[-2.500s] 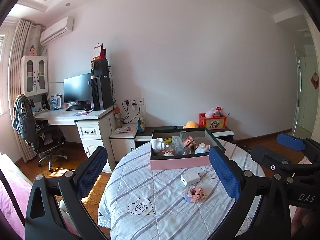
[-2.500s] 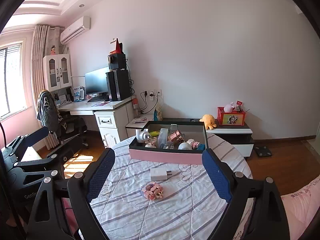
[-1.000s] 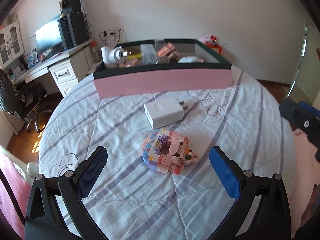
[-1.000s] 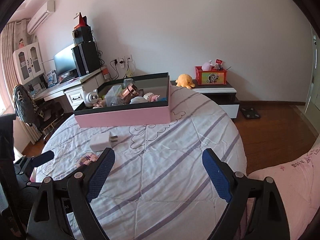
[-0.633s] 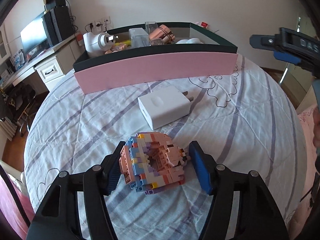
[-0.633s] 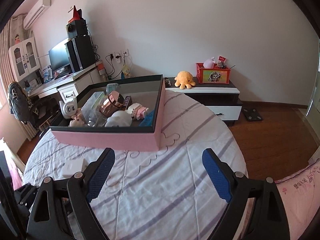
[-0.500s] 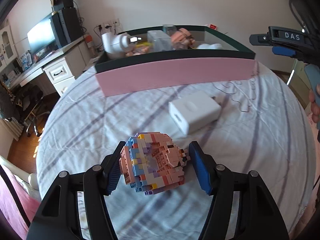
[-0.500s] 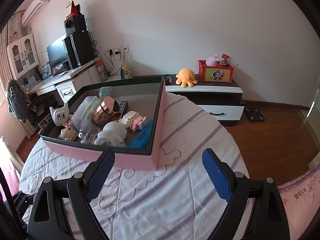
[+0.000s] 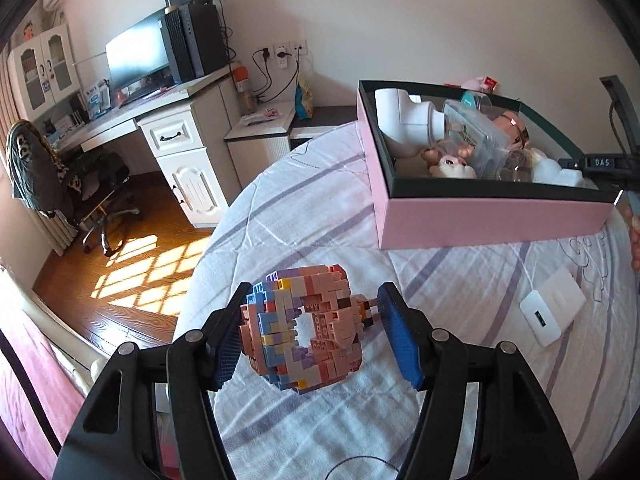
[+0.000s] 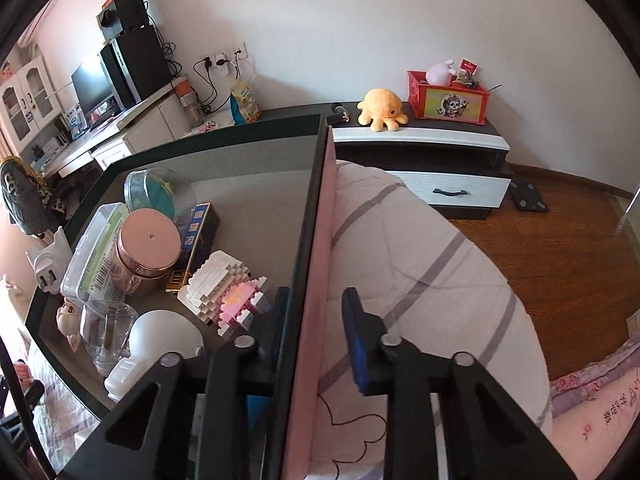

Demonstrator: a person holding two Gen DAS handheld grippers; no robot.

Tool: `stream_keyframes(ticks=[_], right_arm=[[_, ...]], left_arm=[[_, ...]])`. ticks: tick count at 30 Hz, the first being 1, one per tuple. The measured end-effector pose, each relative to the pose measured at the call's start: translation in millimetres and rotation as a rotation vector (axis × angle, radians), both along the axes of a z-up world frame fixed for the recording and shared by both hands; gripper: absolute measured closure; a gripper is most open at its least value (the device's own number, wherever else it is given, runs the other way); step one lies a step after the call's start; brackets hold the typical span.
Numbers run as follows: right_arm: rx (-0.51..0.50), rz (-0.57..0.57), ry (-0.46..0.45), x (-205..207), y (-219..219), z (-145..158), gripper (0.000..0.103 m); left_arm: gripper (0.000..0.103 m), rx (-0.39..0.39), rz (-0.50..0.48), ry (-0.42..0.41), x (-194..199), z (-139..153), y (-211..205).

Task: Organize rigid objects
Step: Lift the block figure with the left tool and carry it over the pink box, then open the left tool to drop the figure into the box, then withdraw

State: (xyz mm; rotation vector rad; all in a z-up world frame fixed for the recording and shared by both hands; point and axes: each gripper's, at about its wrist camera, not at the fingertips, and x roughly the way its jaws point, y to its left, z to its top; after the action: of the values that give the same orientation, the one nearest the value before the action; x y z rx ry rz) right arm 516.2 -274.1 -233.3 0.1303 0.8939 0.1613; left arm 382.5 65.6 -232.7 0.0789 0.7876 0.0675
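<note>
A pastel brick model (image 9: 304,328) with a hole through its middle hangs above the striped tablecloth (image 9: 304,216), and my left gripper (image 9: 314,312) is shut on it, one blue pad on each side. The pink box (image 9: 480,220) with a dark rim stands at the upper right, holding several toys and jars. My right gripper (image 10: 316,300) is shut on the box's right wall (image 10: 320,240), one finger inside the box and one outside. A white charger (image 9: 554,312) lies on the cloth in front of the box.
Inside the box are a white and pink brick model (image 10: 224,284), a copper jar (image 10: 148,248) and a clear case (image 10: 96,252). The table edge (image 9: 200,264) drops to a wooden floor on the left. A low cabinet (image 10: 440,152) stands behind.
My left gripper closed on the brick model, lifted it off the cloth and swung left. My right gripper moved in over the box's right wall and shut on it.
</note>
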Motion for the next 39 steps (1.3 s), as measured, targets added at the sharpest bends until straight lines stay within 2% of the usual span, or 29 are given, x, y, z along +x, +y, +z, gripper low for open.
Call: stream_keyframes(ticks=[1,10,17,24,27,30,33,35,39], right_arm=[[0.011,0.009,-0.009,-0.9,0.9,-1.3,0.087],[0.044,-0.007,-0.07,-3.3,1.0,-7.4,0.087],[0.066,-0.005,-0.081,-2.4,-3.4,-7.7,0.086],[0.091,0.0,-0.087,-3.4,-7.3,-9.1,0.084],[0.103,0.003,-0.086,-3.2,-8.3,-9.6,0.084],[0.116,0.006,-0.086,-3.1,-9.5,-10.3,0.083],[0.123,0.007,-0.087,-3.5,-10.0,-11.3,0.083],[0.129,0.008,-0.087,-4.1,-10.4,-11.8,0.082],[0.128,0.009,-0.087,-4.2,-11.0,-11.9,0.082]], left_arm=[[0.039,0.001,-0.003,-0.009,2.6,3.2,0.4],[0.039,0.0,-0.032,-0.103,21.6,53.4,0.3],[0.039,-0.001,-0.151,-0.147,50.4,88.3,-52.9],[0.039,-0.072,-0.313,-0.059,98.5,72.2,-129.5],[0.039,-0.079,-0.338,-0.034,110.1,61.1,-149.9],[0.039,-0.049,-0.334,-0.018,120.7,51.4,-161.6],[0.033,-0.046,-0.318,-0.008,127.0,44.6,-161.1],[0.02,-0.046,-0.299,-0.021,125.9,45.4,-156.8],[0.008,-0.055,-0.275,-0.076,114.9,57.3,-142.3]])
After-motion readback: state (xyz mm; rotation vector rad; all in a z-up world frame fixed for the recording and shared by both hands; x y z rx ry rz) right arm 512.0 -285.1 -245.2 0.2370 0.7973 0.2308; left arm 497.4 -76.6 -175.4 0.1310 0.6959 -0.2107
